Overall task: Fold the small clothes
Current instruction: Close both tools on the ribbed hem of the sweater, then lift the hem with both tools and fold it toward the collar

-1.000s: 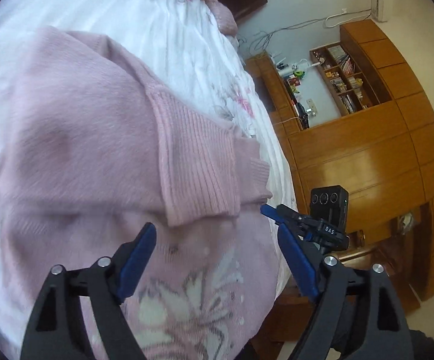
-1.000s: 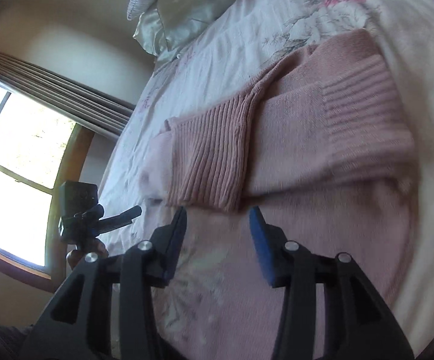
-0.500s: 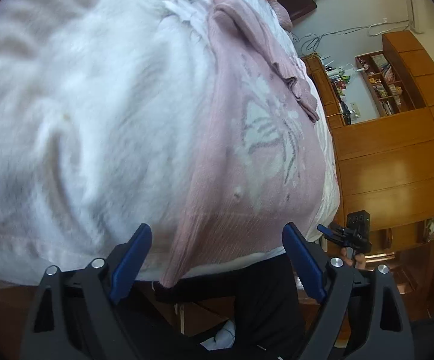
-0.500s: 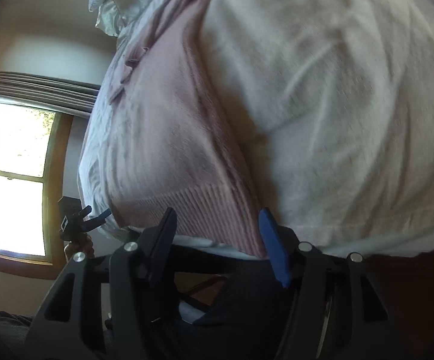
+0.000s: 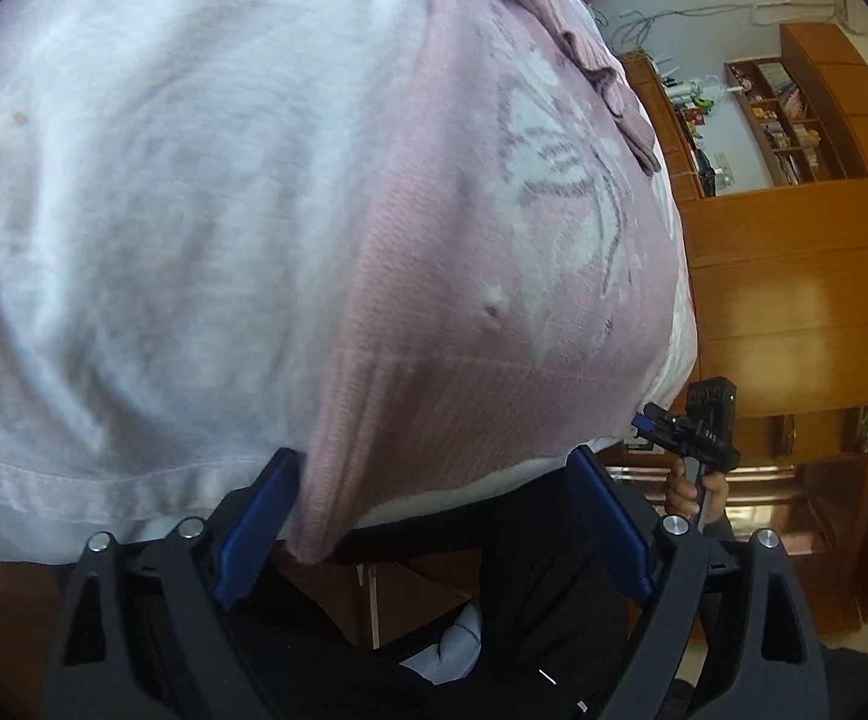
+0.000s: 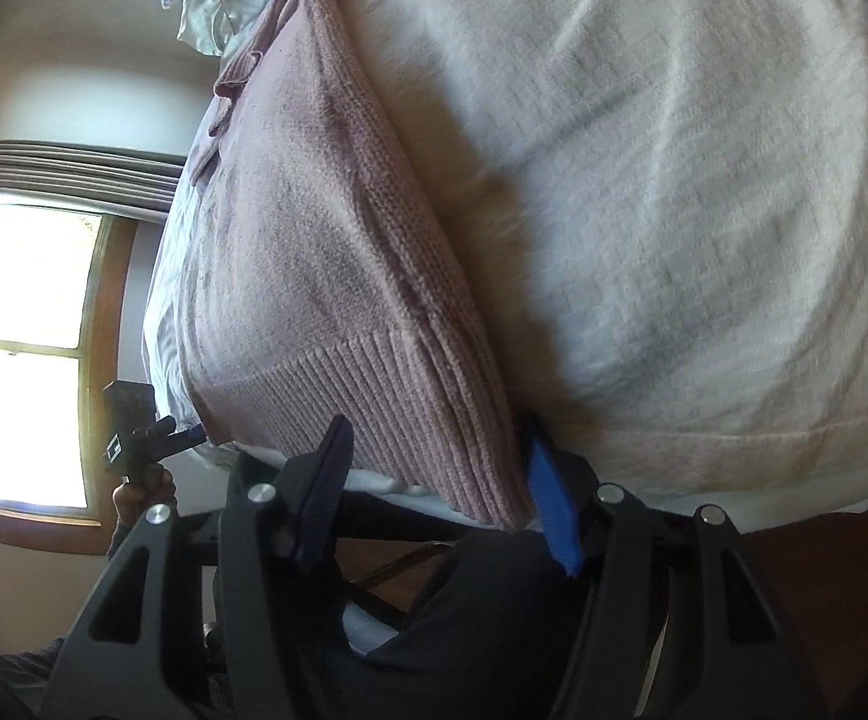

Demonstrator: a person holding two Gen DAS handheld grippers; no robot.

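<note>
— What colours are you seeing on the sweater (image 5: 434, 276)?
— You're looking at pale pink knit that is showing a white flower pattern with grey lines; by the near edge of the bed its ribbed hem (image 6: 398, 426) is reading dusty pink.
— And the bedcover (image 5: 164, 192)?
— It's showing white with a faint woven check.
— Your grippers?
— The left gripper (image 5: 434, 531) and right gripper (image 6: 439, 492) are showing black frames with blue pads. The cabinet (image 5: 793, 312) is glowing orange-brown.

hidden: your pink sweater (image 5: 493, 276) runs off the top edge, collar gone | blurred: bed cover (image 6: 673, 180) weave is mush | tiny: shelf clutter (image 5: 787, 120) unreadable | cut: both claw bodies at the bottom
</note>
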